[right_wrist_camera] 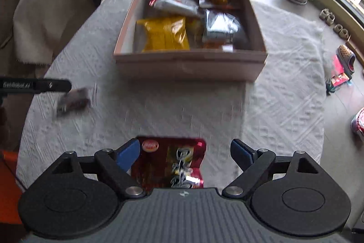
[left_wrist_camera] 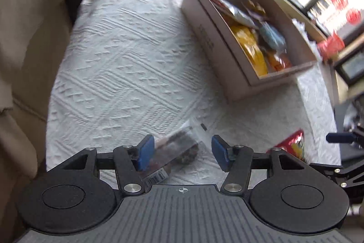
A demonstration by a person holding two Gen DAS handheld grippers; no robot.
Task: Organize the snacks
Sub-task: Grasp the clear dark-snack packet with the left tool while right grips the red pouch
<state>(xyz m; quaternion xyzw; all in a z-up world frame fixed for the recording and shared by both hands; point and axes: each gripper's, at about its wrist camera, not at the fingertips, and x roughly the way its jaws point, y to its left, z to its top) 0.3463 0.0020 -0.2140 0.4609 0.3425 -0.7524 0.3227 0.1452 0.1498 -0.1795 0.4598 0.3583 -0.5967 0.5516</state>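
A clear packet of dark snacks [left_wrist_camera: 179, 150] is seen lying on the white-clothed surface [left_wrist_camera: 127, 65] between the spread fingers of the left tool [left_wrist_camera: 183, 152], ungripped. A red snack bag [right_wrist_camera: 169, 163] lies at the near edge under the right tool [right_wrist_camera: 184, 153], likewise released and wide apart. Farther back, a cardboard box [right_wrist_camera: 188, 63] is filled with a yellow bag [right_wrist_camera: 165, 34] and silver packets [right_wrist_camera: 221, 24].

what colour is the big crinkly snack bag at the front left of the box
Yellow snack bag in the cardboard box; clearest in the right wrist view.
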